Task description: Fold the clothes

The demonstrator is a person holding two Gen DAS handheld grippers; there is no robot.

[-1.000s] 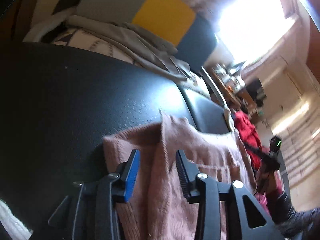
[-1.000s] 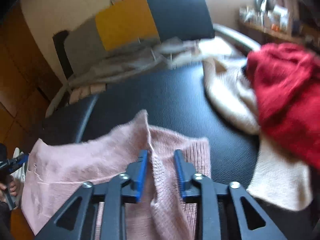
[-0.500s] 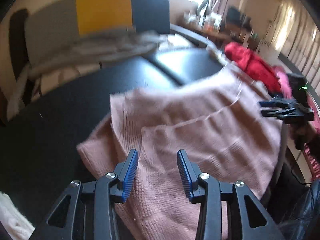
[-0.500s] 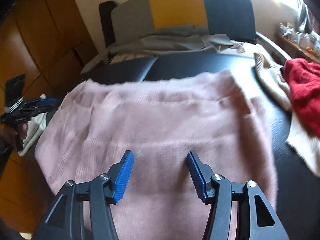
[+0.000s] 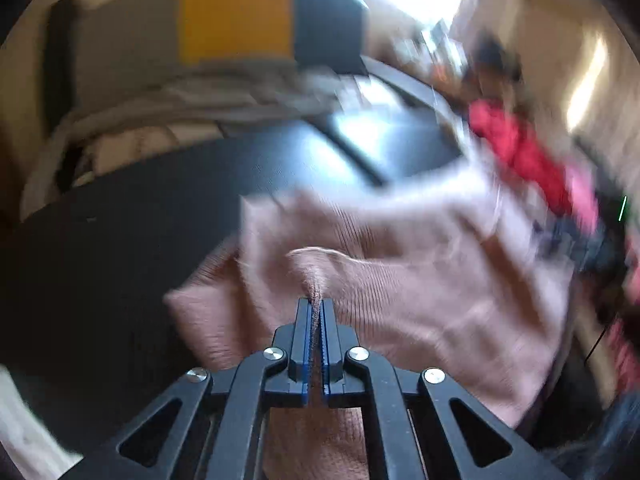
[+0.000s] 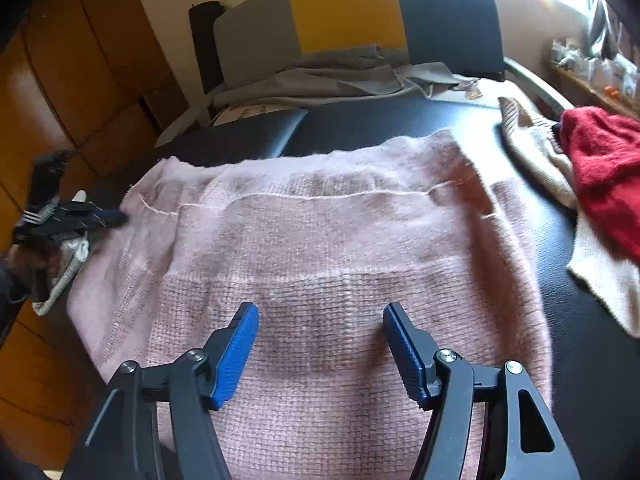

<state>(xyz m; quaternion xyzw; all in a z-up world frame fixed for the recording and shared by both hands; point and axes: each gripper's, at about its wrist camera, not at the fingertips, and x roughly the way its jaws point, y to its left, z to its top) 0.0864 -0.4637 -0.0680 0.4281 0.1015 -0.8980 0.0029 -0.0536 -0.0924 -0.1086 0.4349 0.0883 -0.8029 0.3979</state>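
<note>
The black padded bench [image 6: 400,124] carries my pink knitted sweater [image 6: 320,248], spread flat across its middle. My left tool [image 5: 316,312] has just clamped a pinch of its knit (that view is blurred); my right tool [image 6: 320,344] has been widening, its jaws apart above the fabric. A red woolly garment [image 6: 604,164] lies right.

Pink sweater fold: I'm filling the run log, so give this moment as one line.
left gripper shut on pink sweater | right gripper open above it
</note>
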